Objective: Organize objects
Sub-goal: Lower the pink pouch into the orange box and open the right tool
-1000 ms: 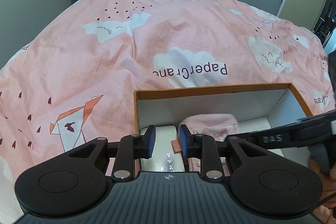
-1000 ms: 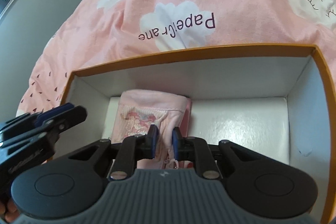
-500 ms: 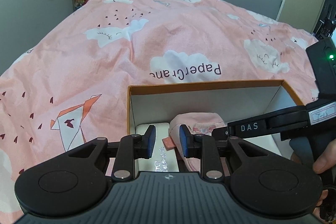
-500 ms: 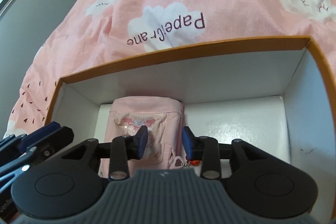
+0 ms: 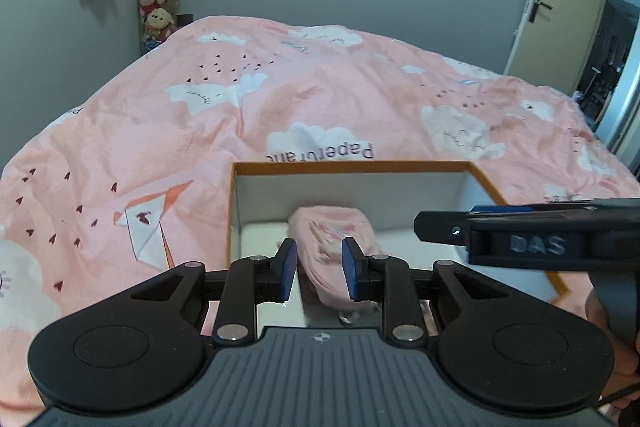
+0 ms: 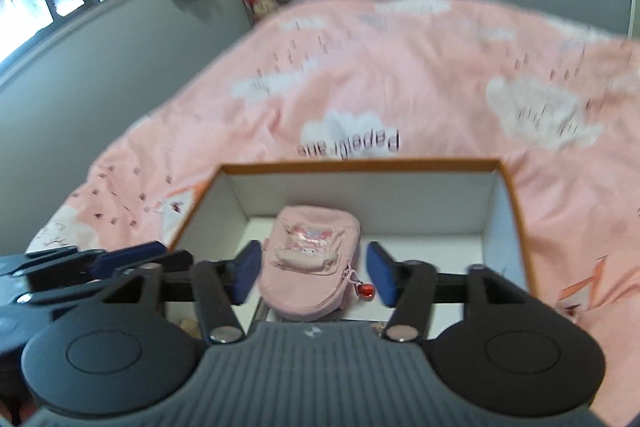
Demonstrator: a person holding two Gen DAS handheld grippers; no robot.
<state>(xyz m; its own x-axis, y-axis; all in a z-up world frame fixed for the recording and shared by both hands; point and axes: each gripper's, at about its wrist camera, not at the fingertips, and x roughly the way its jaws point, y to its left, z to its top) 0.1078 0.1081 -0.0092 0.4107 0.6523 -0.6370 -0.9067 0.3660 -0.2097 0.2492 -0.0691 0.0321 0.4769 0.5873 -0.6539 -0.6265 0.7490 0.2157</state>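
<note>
A bed under a pink cotton duvet printed with white clouds and paper cranes point(image 5: 320, 107) fills the room. On it sits an open white cardboard box with an orange rim point(image 6: 360, 163). Inside, toward its left half, lies a soft pink fabric zip pouch with a cartoon print point(image 6: 308, 267), a tiny red bell at its zipper. The right hand-held gripper point(image 6: 314, 273) tilts down above the pouch; its jaws have just been opening and stand clear of it. The left hand-held gripper point(image 5: 316, 269), likewise tilted down, is narrowly parted, pinching nothing.
</note>
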